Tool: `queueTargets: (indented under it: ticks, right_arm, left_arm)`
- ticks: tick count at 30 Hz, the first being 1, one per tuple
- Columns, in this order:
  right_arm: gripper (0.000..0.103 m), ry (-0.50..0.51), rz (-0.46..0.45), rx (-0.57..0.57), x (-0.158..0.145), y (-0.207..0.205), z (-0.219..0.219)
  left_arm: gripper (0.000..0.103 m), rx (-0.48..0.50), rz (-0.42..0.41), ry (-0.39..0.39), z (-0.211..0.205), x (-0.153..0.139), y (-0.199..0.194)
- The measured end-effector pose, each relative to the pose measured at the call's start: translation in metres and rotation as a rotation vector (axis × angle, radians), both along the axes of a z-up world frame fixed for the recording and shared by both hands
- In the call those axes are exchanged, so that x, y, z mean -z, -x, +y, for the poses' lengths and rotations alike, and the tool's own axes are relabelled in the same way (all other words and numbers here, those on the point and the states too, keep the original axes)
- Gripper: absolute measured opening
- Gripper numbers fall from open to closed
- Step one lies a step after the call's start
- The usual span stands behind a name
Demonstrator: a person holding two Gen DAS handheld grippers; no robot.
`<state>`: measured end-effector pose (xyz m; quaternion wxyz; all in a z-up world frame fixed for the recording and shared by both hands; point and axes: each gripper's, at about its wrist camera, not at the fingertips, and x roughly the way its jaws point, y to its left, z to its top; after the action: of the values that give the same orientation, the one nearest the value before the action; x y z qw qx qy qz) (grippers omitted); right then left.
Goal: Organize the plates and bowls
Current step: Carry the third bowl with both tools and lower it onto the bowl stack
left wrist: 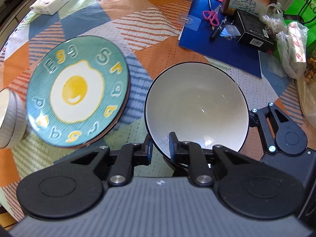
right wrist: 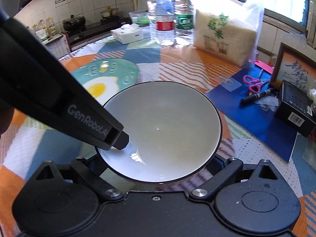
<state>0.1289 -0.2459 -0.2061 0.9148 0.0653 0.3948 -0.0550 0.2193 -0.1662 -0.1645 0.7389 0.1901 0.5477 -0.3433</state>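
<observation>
A white bowl with a dark rim point(left wrist: 195, 106) point(right wrist: 167, 122) hangs tilted over the patterned tablecloth. My left gripper point(left wrist: 161, 144) is shut on its near rim, one finger inside the bowl and one outside; that inside finger point(right wrist: 122, 140) also shows in the right wrist view. My right gripper point(right wrist: 156, 164) spans the bowl from below, its pads against the outer wall on both sides. To the left lies a green plate with a fried-egg picture point(left wrist: 79, 90) point(right wrist: 110, 73), resting on another plate. A ribbed grey bowl point(left wrist: 9, 118) sits at the left edge.
A blue folder point(left wrist: 227, 53) with pink scissors point(left wrist: 211, 15), a pen and a black box point(left wrist: 252, 29) lies to the right, beside a framed picture point(right wrist: 292, 73) and plastic bags. A rice bag point(right wrist: 225, 33), water bottles point(right wrist: 165, 19) and a tissue box point(right wrist: 128, 33) stand at the back.
</observation>
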Motion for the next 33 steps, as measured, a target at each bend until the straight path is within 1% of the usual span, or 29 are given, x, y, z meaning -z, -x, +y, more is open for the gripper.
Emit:
queueTargets:
  ticks: [5,13,19,25,30,33]
  right_arm:
    - [0.1,0.017,-0.009,-0.068,-0.018,0.003,0.03]
    - [0.1,0.048,-0.044,-0.19,-0.049,-0.004,0.082]
    - [0.1,0.051,-0.063,-0.276,-0.07,-0.022,0.124]
    - [0.1,0.061,-0.085,-0.347,-0.084,-0.043,0.16]
    - [0.1,0.048,-0.091,-0.37,-0.086,-0.071,0.18]
    - [0.1,0.061,-0.098,-0.391,-0.085,-0.086,0.19]
  left_arm:
    - [0.015,-0.039,0.022,0.016,0.041,-0.02,-0.002]
    - [0.016,-0.108,-0.013,0.031,0.106,-0.054,-0.005]
    - [0.016,-0.161,-0.029,0.015,0.149,-0.074,-0.017]
    - [0.016,-0.214,-0.055,-0.001,0.18,-0.085,-0.042]
    - [0.016,-0.249,-0.053,0.004,0.202,-0.088,-0.072]
    - [0.016,-0.26,-0.058,-0.002,0.211,-0.086,-0.089]
